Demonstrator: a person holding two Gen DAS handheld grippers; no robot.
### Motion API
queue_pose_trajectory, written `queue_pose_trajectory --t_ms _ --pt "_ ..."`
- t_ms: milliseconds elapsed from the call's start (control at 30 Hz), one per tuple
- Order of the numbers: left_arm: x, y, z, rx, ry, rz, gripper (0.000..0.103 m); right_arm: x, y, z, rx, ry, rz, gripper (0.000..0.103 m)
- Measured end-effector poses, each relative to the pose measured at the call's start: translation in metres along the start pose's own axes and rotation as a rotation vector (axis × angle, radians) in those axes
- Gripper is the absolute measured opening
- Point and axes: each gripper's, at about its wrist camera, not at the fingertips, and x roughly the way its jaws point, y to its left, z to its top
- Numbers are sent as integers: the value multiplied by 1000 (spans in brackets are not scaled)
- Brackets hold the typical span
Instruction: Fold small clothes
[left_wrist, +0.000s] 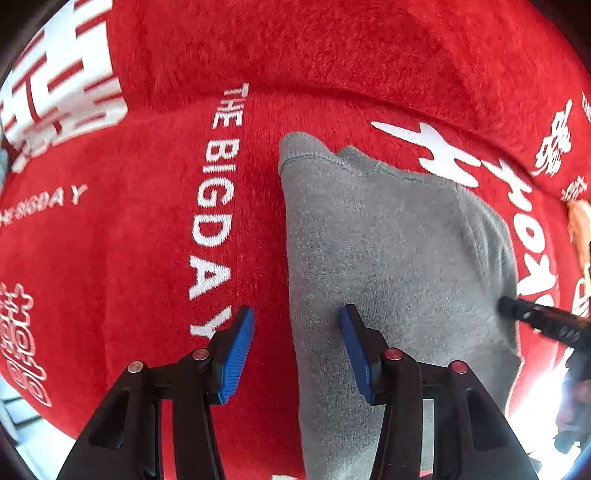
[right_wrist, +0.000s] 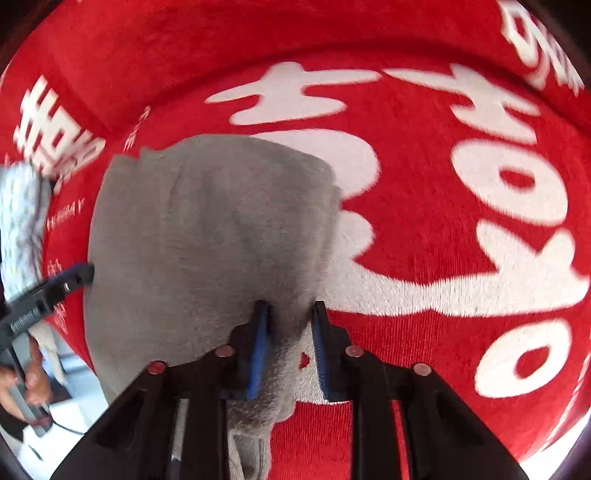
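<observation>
A small grey garment (left_wrist: 388, 236) lies folded flat on a red blanket (left_wrist: 129, 229) printed with white lettering. My left gripper (left_wrist: 295, 310) points down at the garment's left edge and is open: one blue pad hangs over the red blanket, the other over the grey cloth. In the right wrist view the same garment (right_wrist: 207, 229) fills the middle. My right gripper (right_wrist: 289, 306) straddles the garment's right edge with a bunch of grey cloth between the pads. A gap shows beside the right pad, so it is open. Each view catches the other gripper's black tip at the opposite edge.
The red blanket (right_wrist: 424, 325) spreads out on every side of the garment. A pale speckled cloth (right_wrist: 20, 221) sits at the left edge and a hand (right_wrist: 35, 384) grips the left tool's handle below it. Something orange (left_wrist: 580, 229) shows at the far right.
</observation>
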Motion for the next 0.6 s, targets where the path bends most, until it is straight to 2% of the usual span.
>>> queue_pose_trajectory --t_ms 133,233,400,600 --pt "-7 -2 -5 16 21 26 51 -13 -15 -10 100 19 -15 41" --pt "-14 -5 -11 22 45 41 51 -28 -9 -21 87 24 -63 39" --pt "-26 -6 -28 26 88 62 51 -51 13 -45 62 24 -21 39" --pt "-40 -5 -45 6 126 61 51 -49 45 -64 47 71 -12 39"
